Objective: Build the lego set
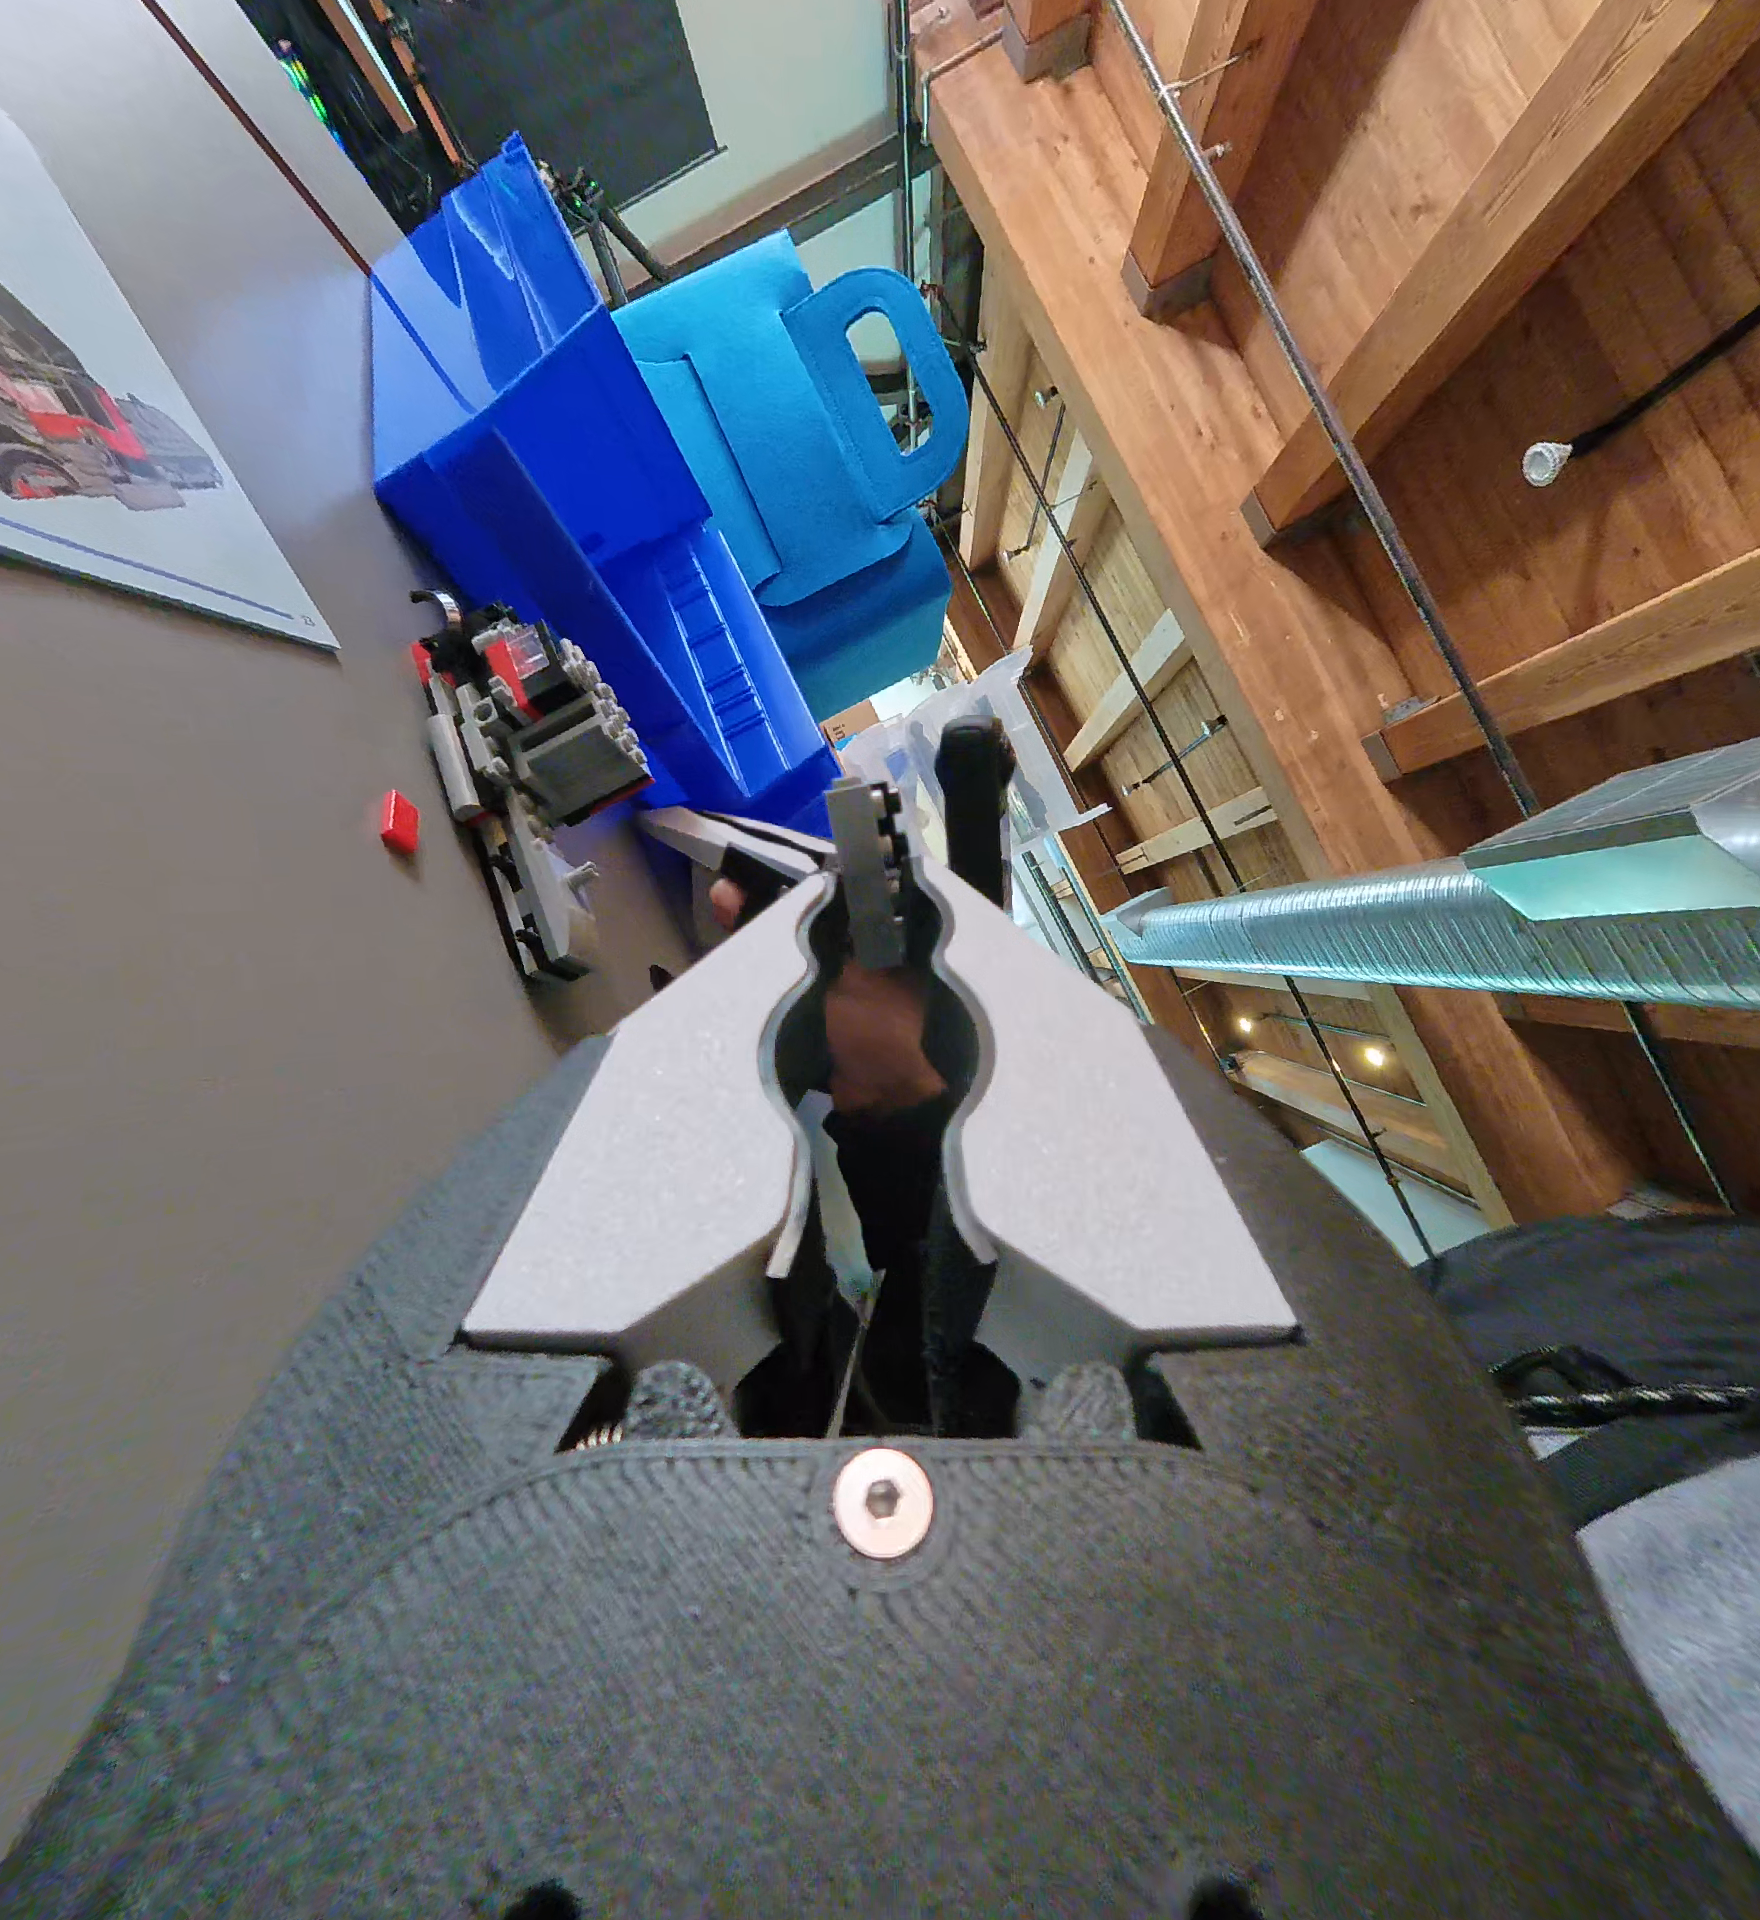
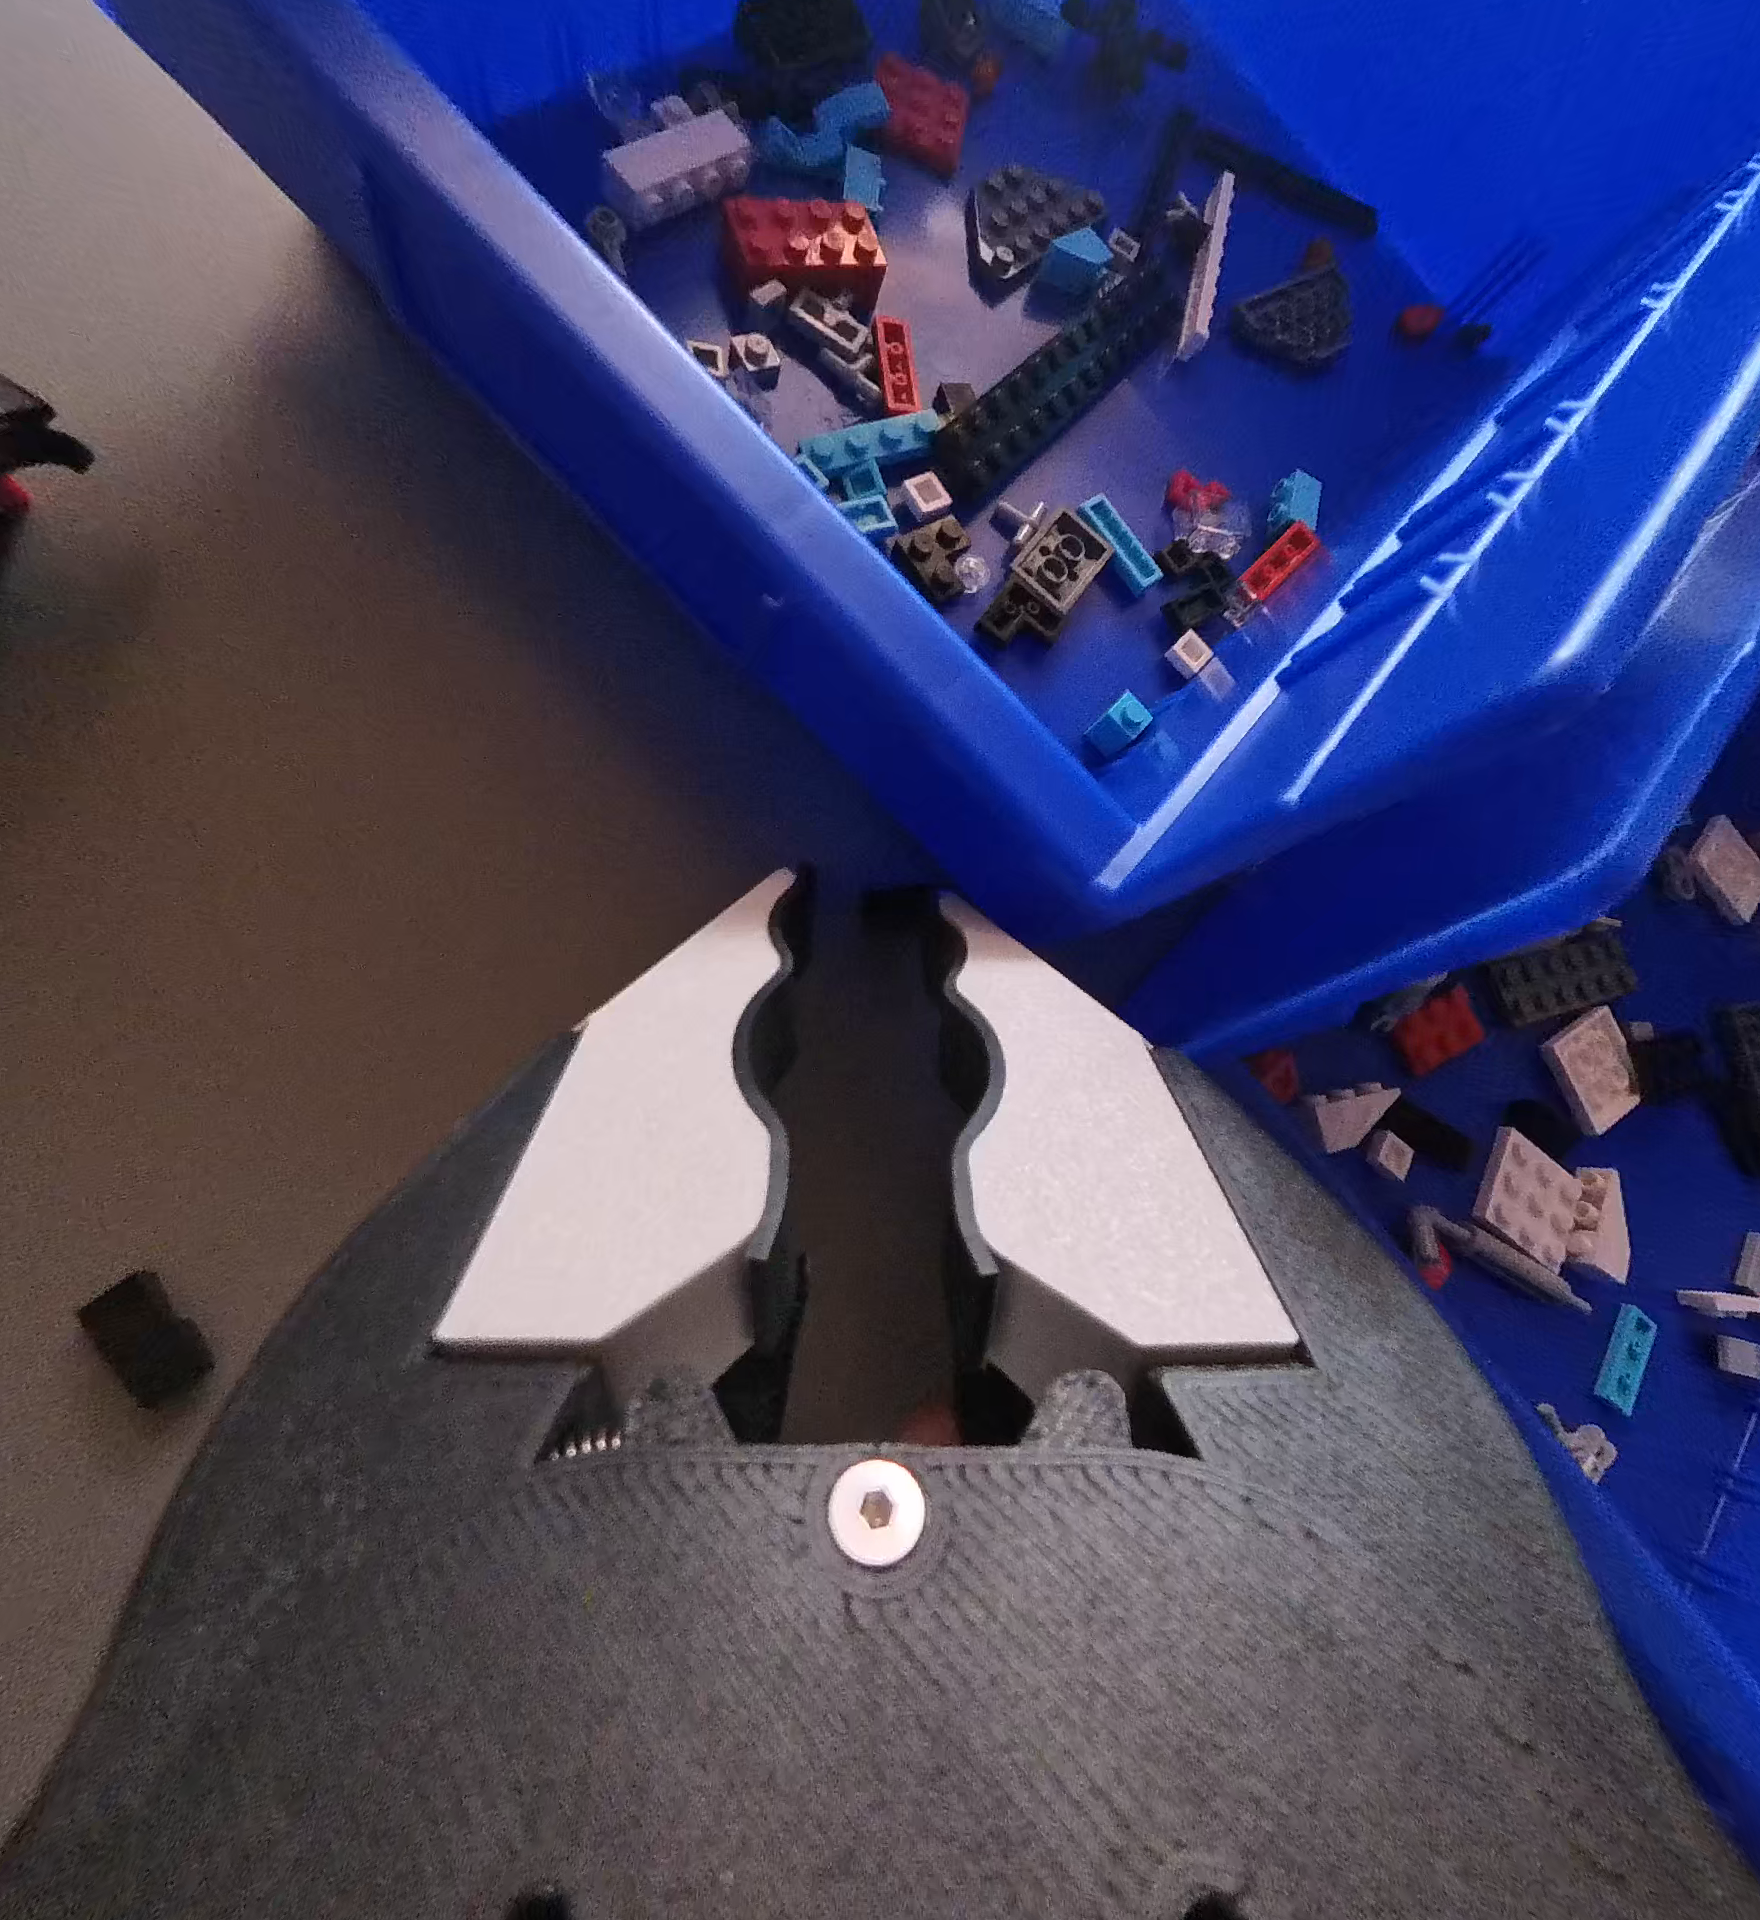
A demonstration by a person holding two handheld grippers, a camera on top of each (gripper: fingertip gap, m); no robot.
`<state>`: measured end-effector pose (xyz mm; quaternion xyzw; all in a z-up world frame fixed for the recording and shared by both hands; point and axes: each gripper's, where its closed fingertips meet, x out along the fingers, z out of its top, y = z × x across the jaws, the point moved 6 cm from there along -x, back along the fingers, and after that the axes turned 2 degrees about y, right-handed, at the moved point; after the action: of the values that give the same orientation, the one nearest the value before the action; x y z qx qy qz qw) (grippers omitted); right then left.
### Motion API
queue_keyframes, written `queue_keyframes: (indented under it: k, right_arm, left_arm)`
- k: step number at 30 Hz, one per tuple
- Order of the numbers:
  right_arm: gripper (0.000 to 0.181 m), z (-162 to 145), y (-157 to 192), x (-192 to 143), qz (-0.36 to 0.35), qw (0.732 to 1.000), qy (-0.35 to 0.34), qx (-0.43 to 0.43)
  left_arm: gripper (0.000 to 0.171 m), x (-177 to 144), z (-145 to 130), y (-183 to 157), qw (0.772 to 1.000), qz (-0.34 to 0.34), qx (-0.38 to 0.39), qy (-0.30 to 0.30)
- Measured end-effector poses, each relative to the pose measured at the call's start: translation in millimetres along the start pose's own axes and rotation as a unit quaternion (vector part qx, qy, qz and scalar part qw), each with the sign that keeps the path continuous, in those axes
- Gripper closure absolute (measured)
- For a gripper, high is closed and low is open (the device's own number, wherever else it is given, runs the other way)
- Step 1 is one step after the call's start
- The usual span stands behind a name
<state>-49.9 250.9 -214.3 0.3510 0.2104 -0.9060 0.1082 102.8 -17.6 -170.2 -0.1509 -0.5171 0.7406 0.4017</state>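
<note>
While your left tool (image 1: 871,894) is clamped on the small grey studded plastic brick (image 1: 868,878), keep that pinch firm: the piece stands out past the tips, lifted clear of the grey-brown tabletop (image 1: 128,935), with its studs turned to the right of the view. The half-built red, black and grey vehicle model (image 1: 523,769) lies on the tabletop beside the deep blue plastic bin (image 1: 523,436), with a loose small red tile (image 1: 399,821) just beside it and a printed instruction sheet (image 1: 76,436) farther off. Before you bring the brick to the model, check the sheet and turn your wrist so the studs face the way the seat needs; I judge a tilted approach would skid it off.

In the right wrist view, your right tool (image 2: 868,899) has its jaws apart and holds nothing, hovering over the tabletop at the corner of the blue bin of loose mixed bricks (image 2: 1115,343). A second blue tray of pale and black pieces (image 2: 1582,1164) sits to its right, and a small black brick (image 2: 143,1340) lies alone on the tabletop. Use this free tool to steady the model, pressing from opposite the seat.
</note>
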Motion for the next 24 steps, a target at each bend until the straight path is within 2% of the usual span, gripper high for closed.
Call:
queue_keyframes:
  k: [14,18,24]
  right_arm:
    - [0.170,-1.3,2.2,-2.1,0.022,0.999,0.001,-0.029]
    - [0.171,-2.4,10.6,-8.5,0.050,0.998,-0.003,-0.041]
    - [0.172,9.6,41.1,-26.4,0.140,0.987,-0.035,-0.067]
  left_arm:
    - [0.161,-2.4,0.4,-0.9,1.000,-0.014,-0.010,-0.003]
    - [0.160,-1.7,0.9,1.5,1.000,0.000,-0.010,-0.006]
    - [0.160,1.0,3.6,4.1,1.000,0.016,-0.006,-0.012]
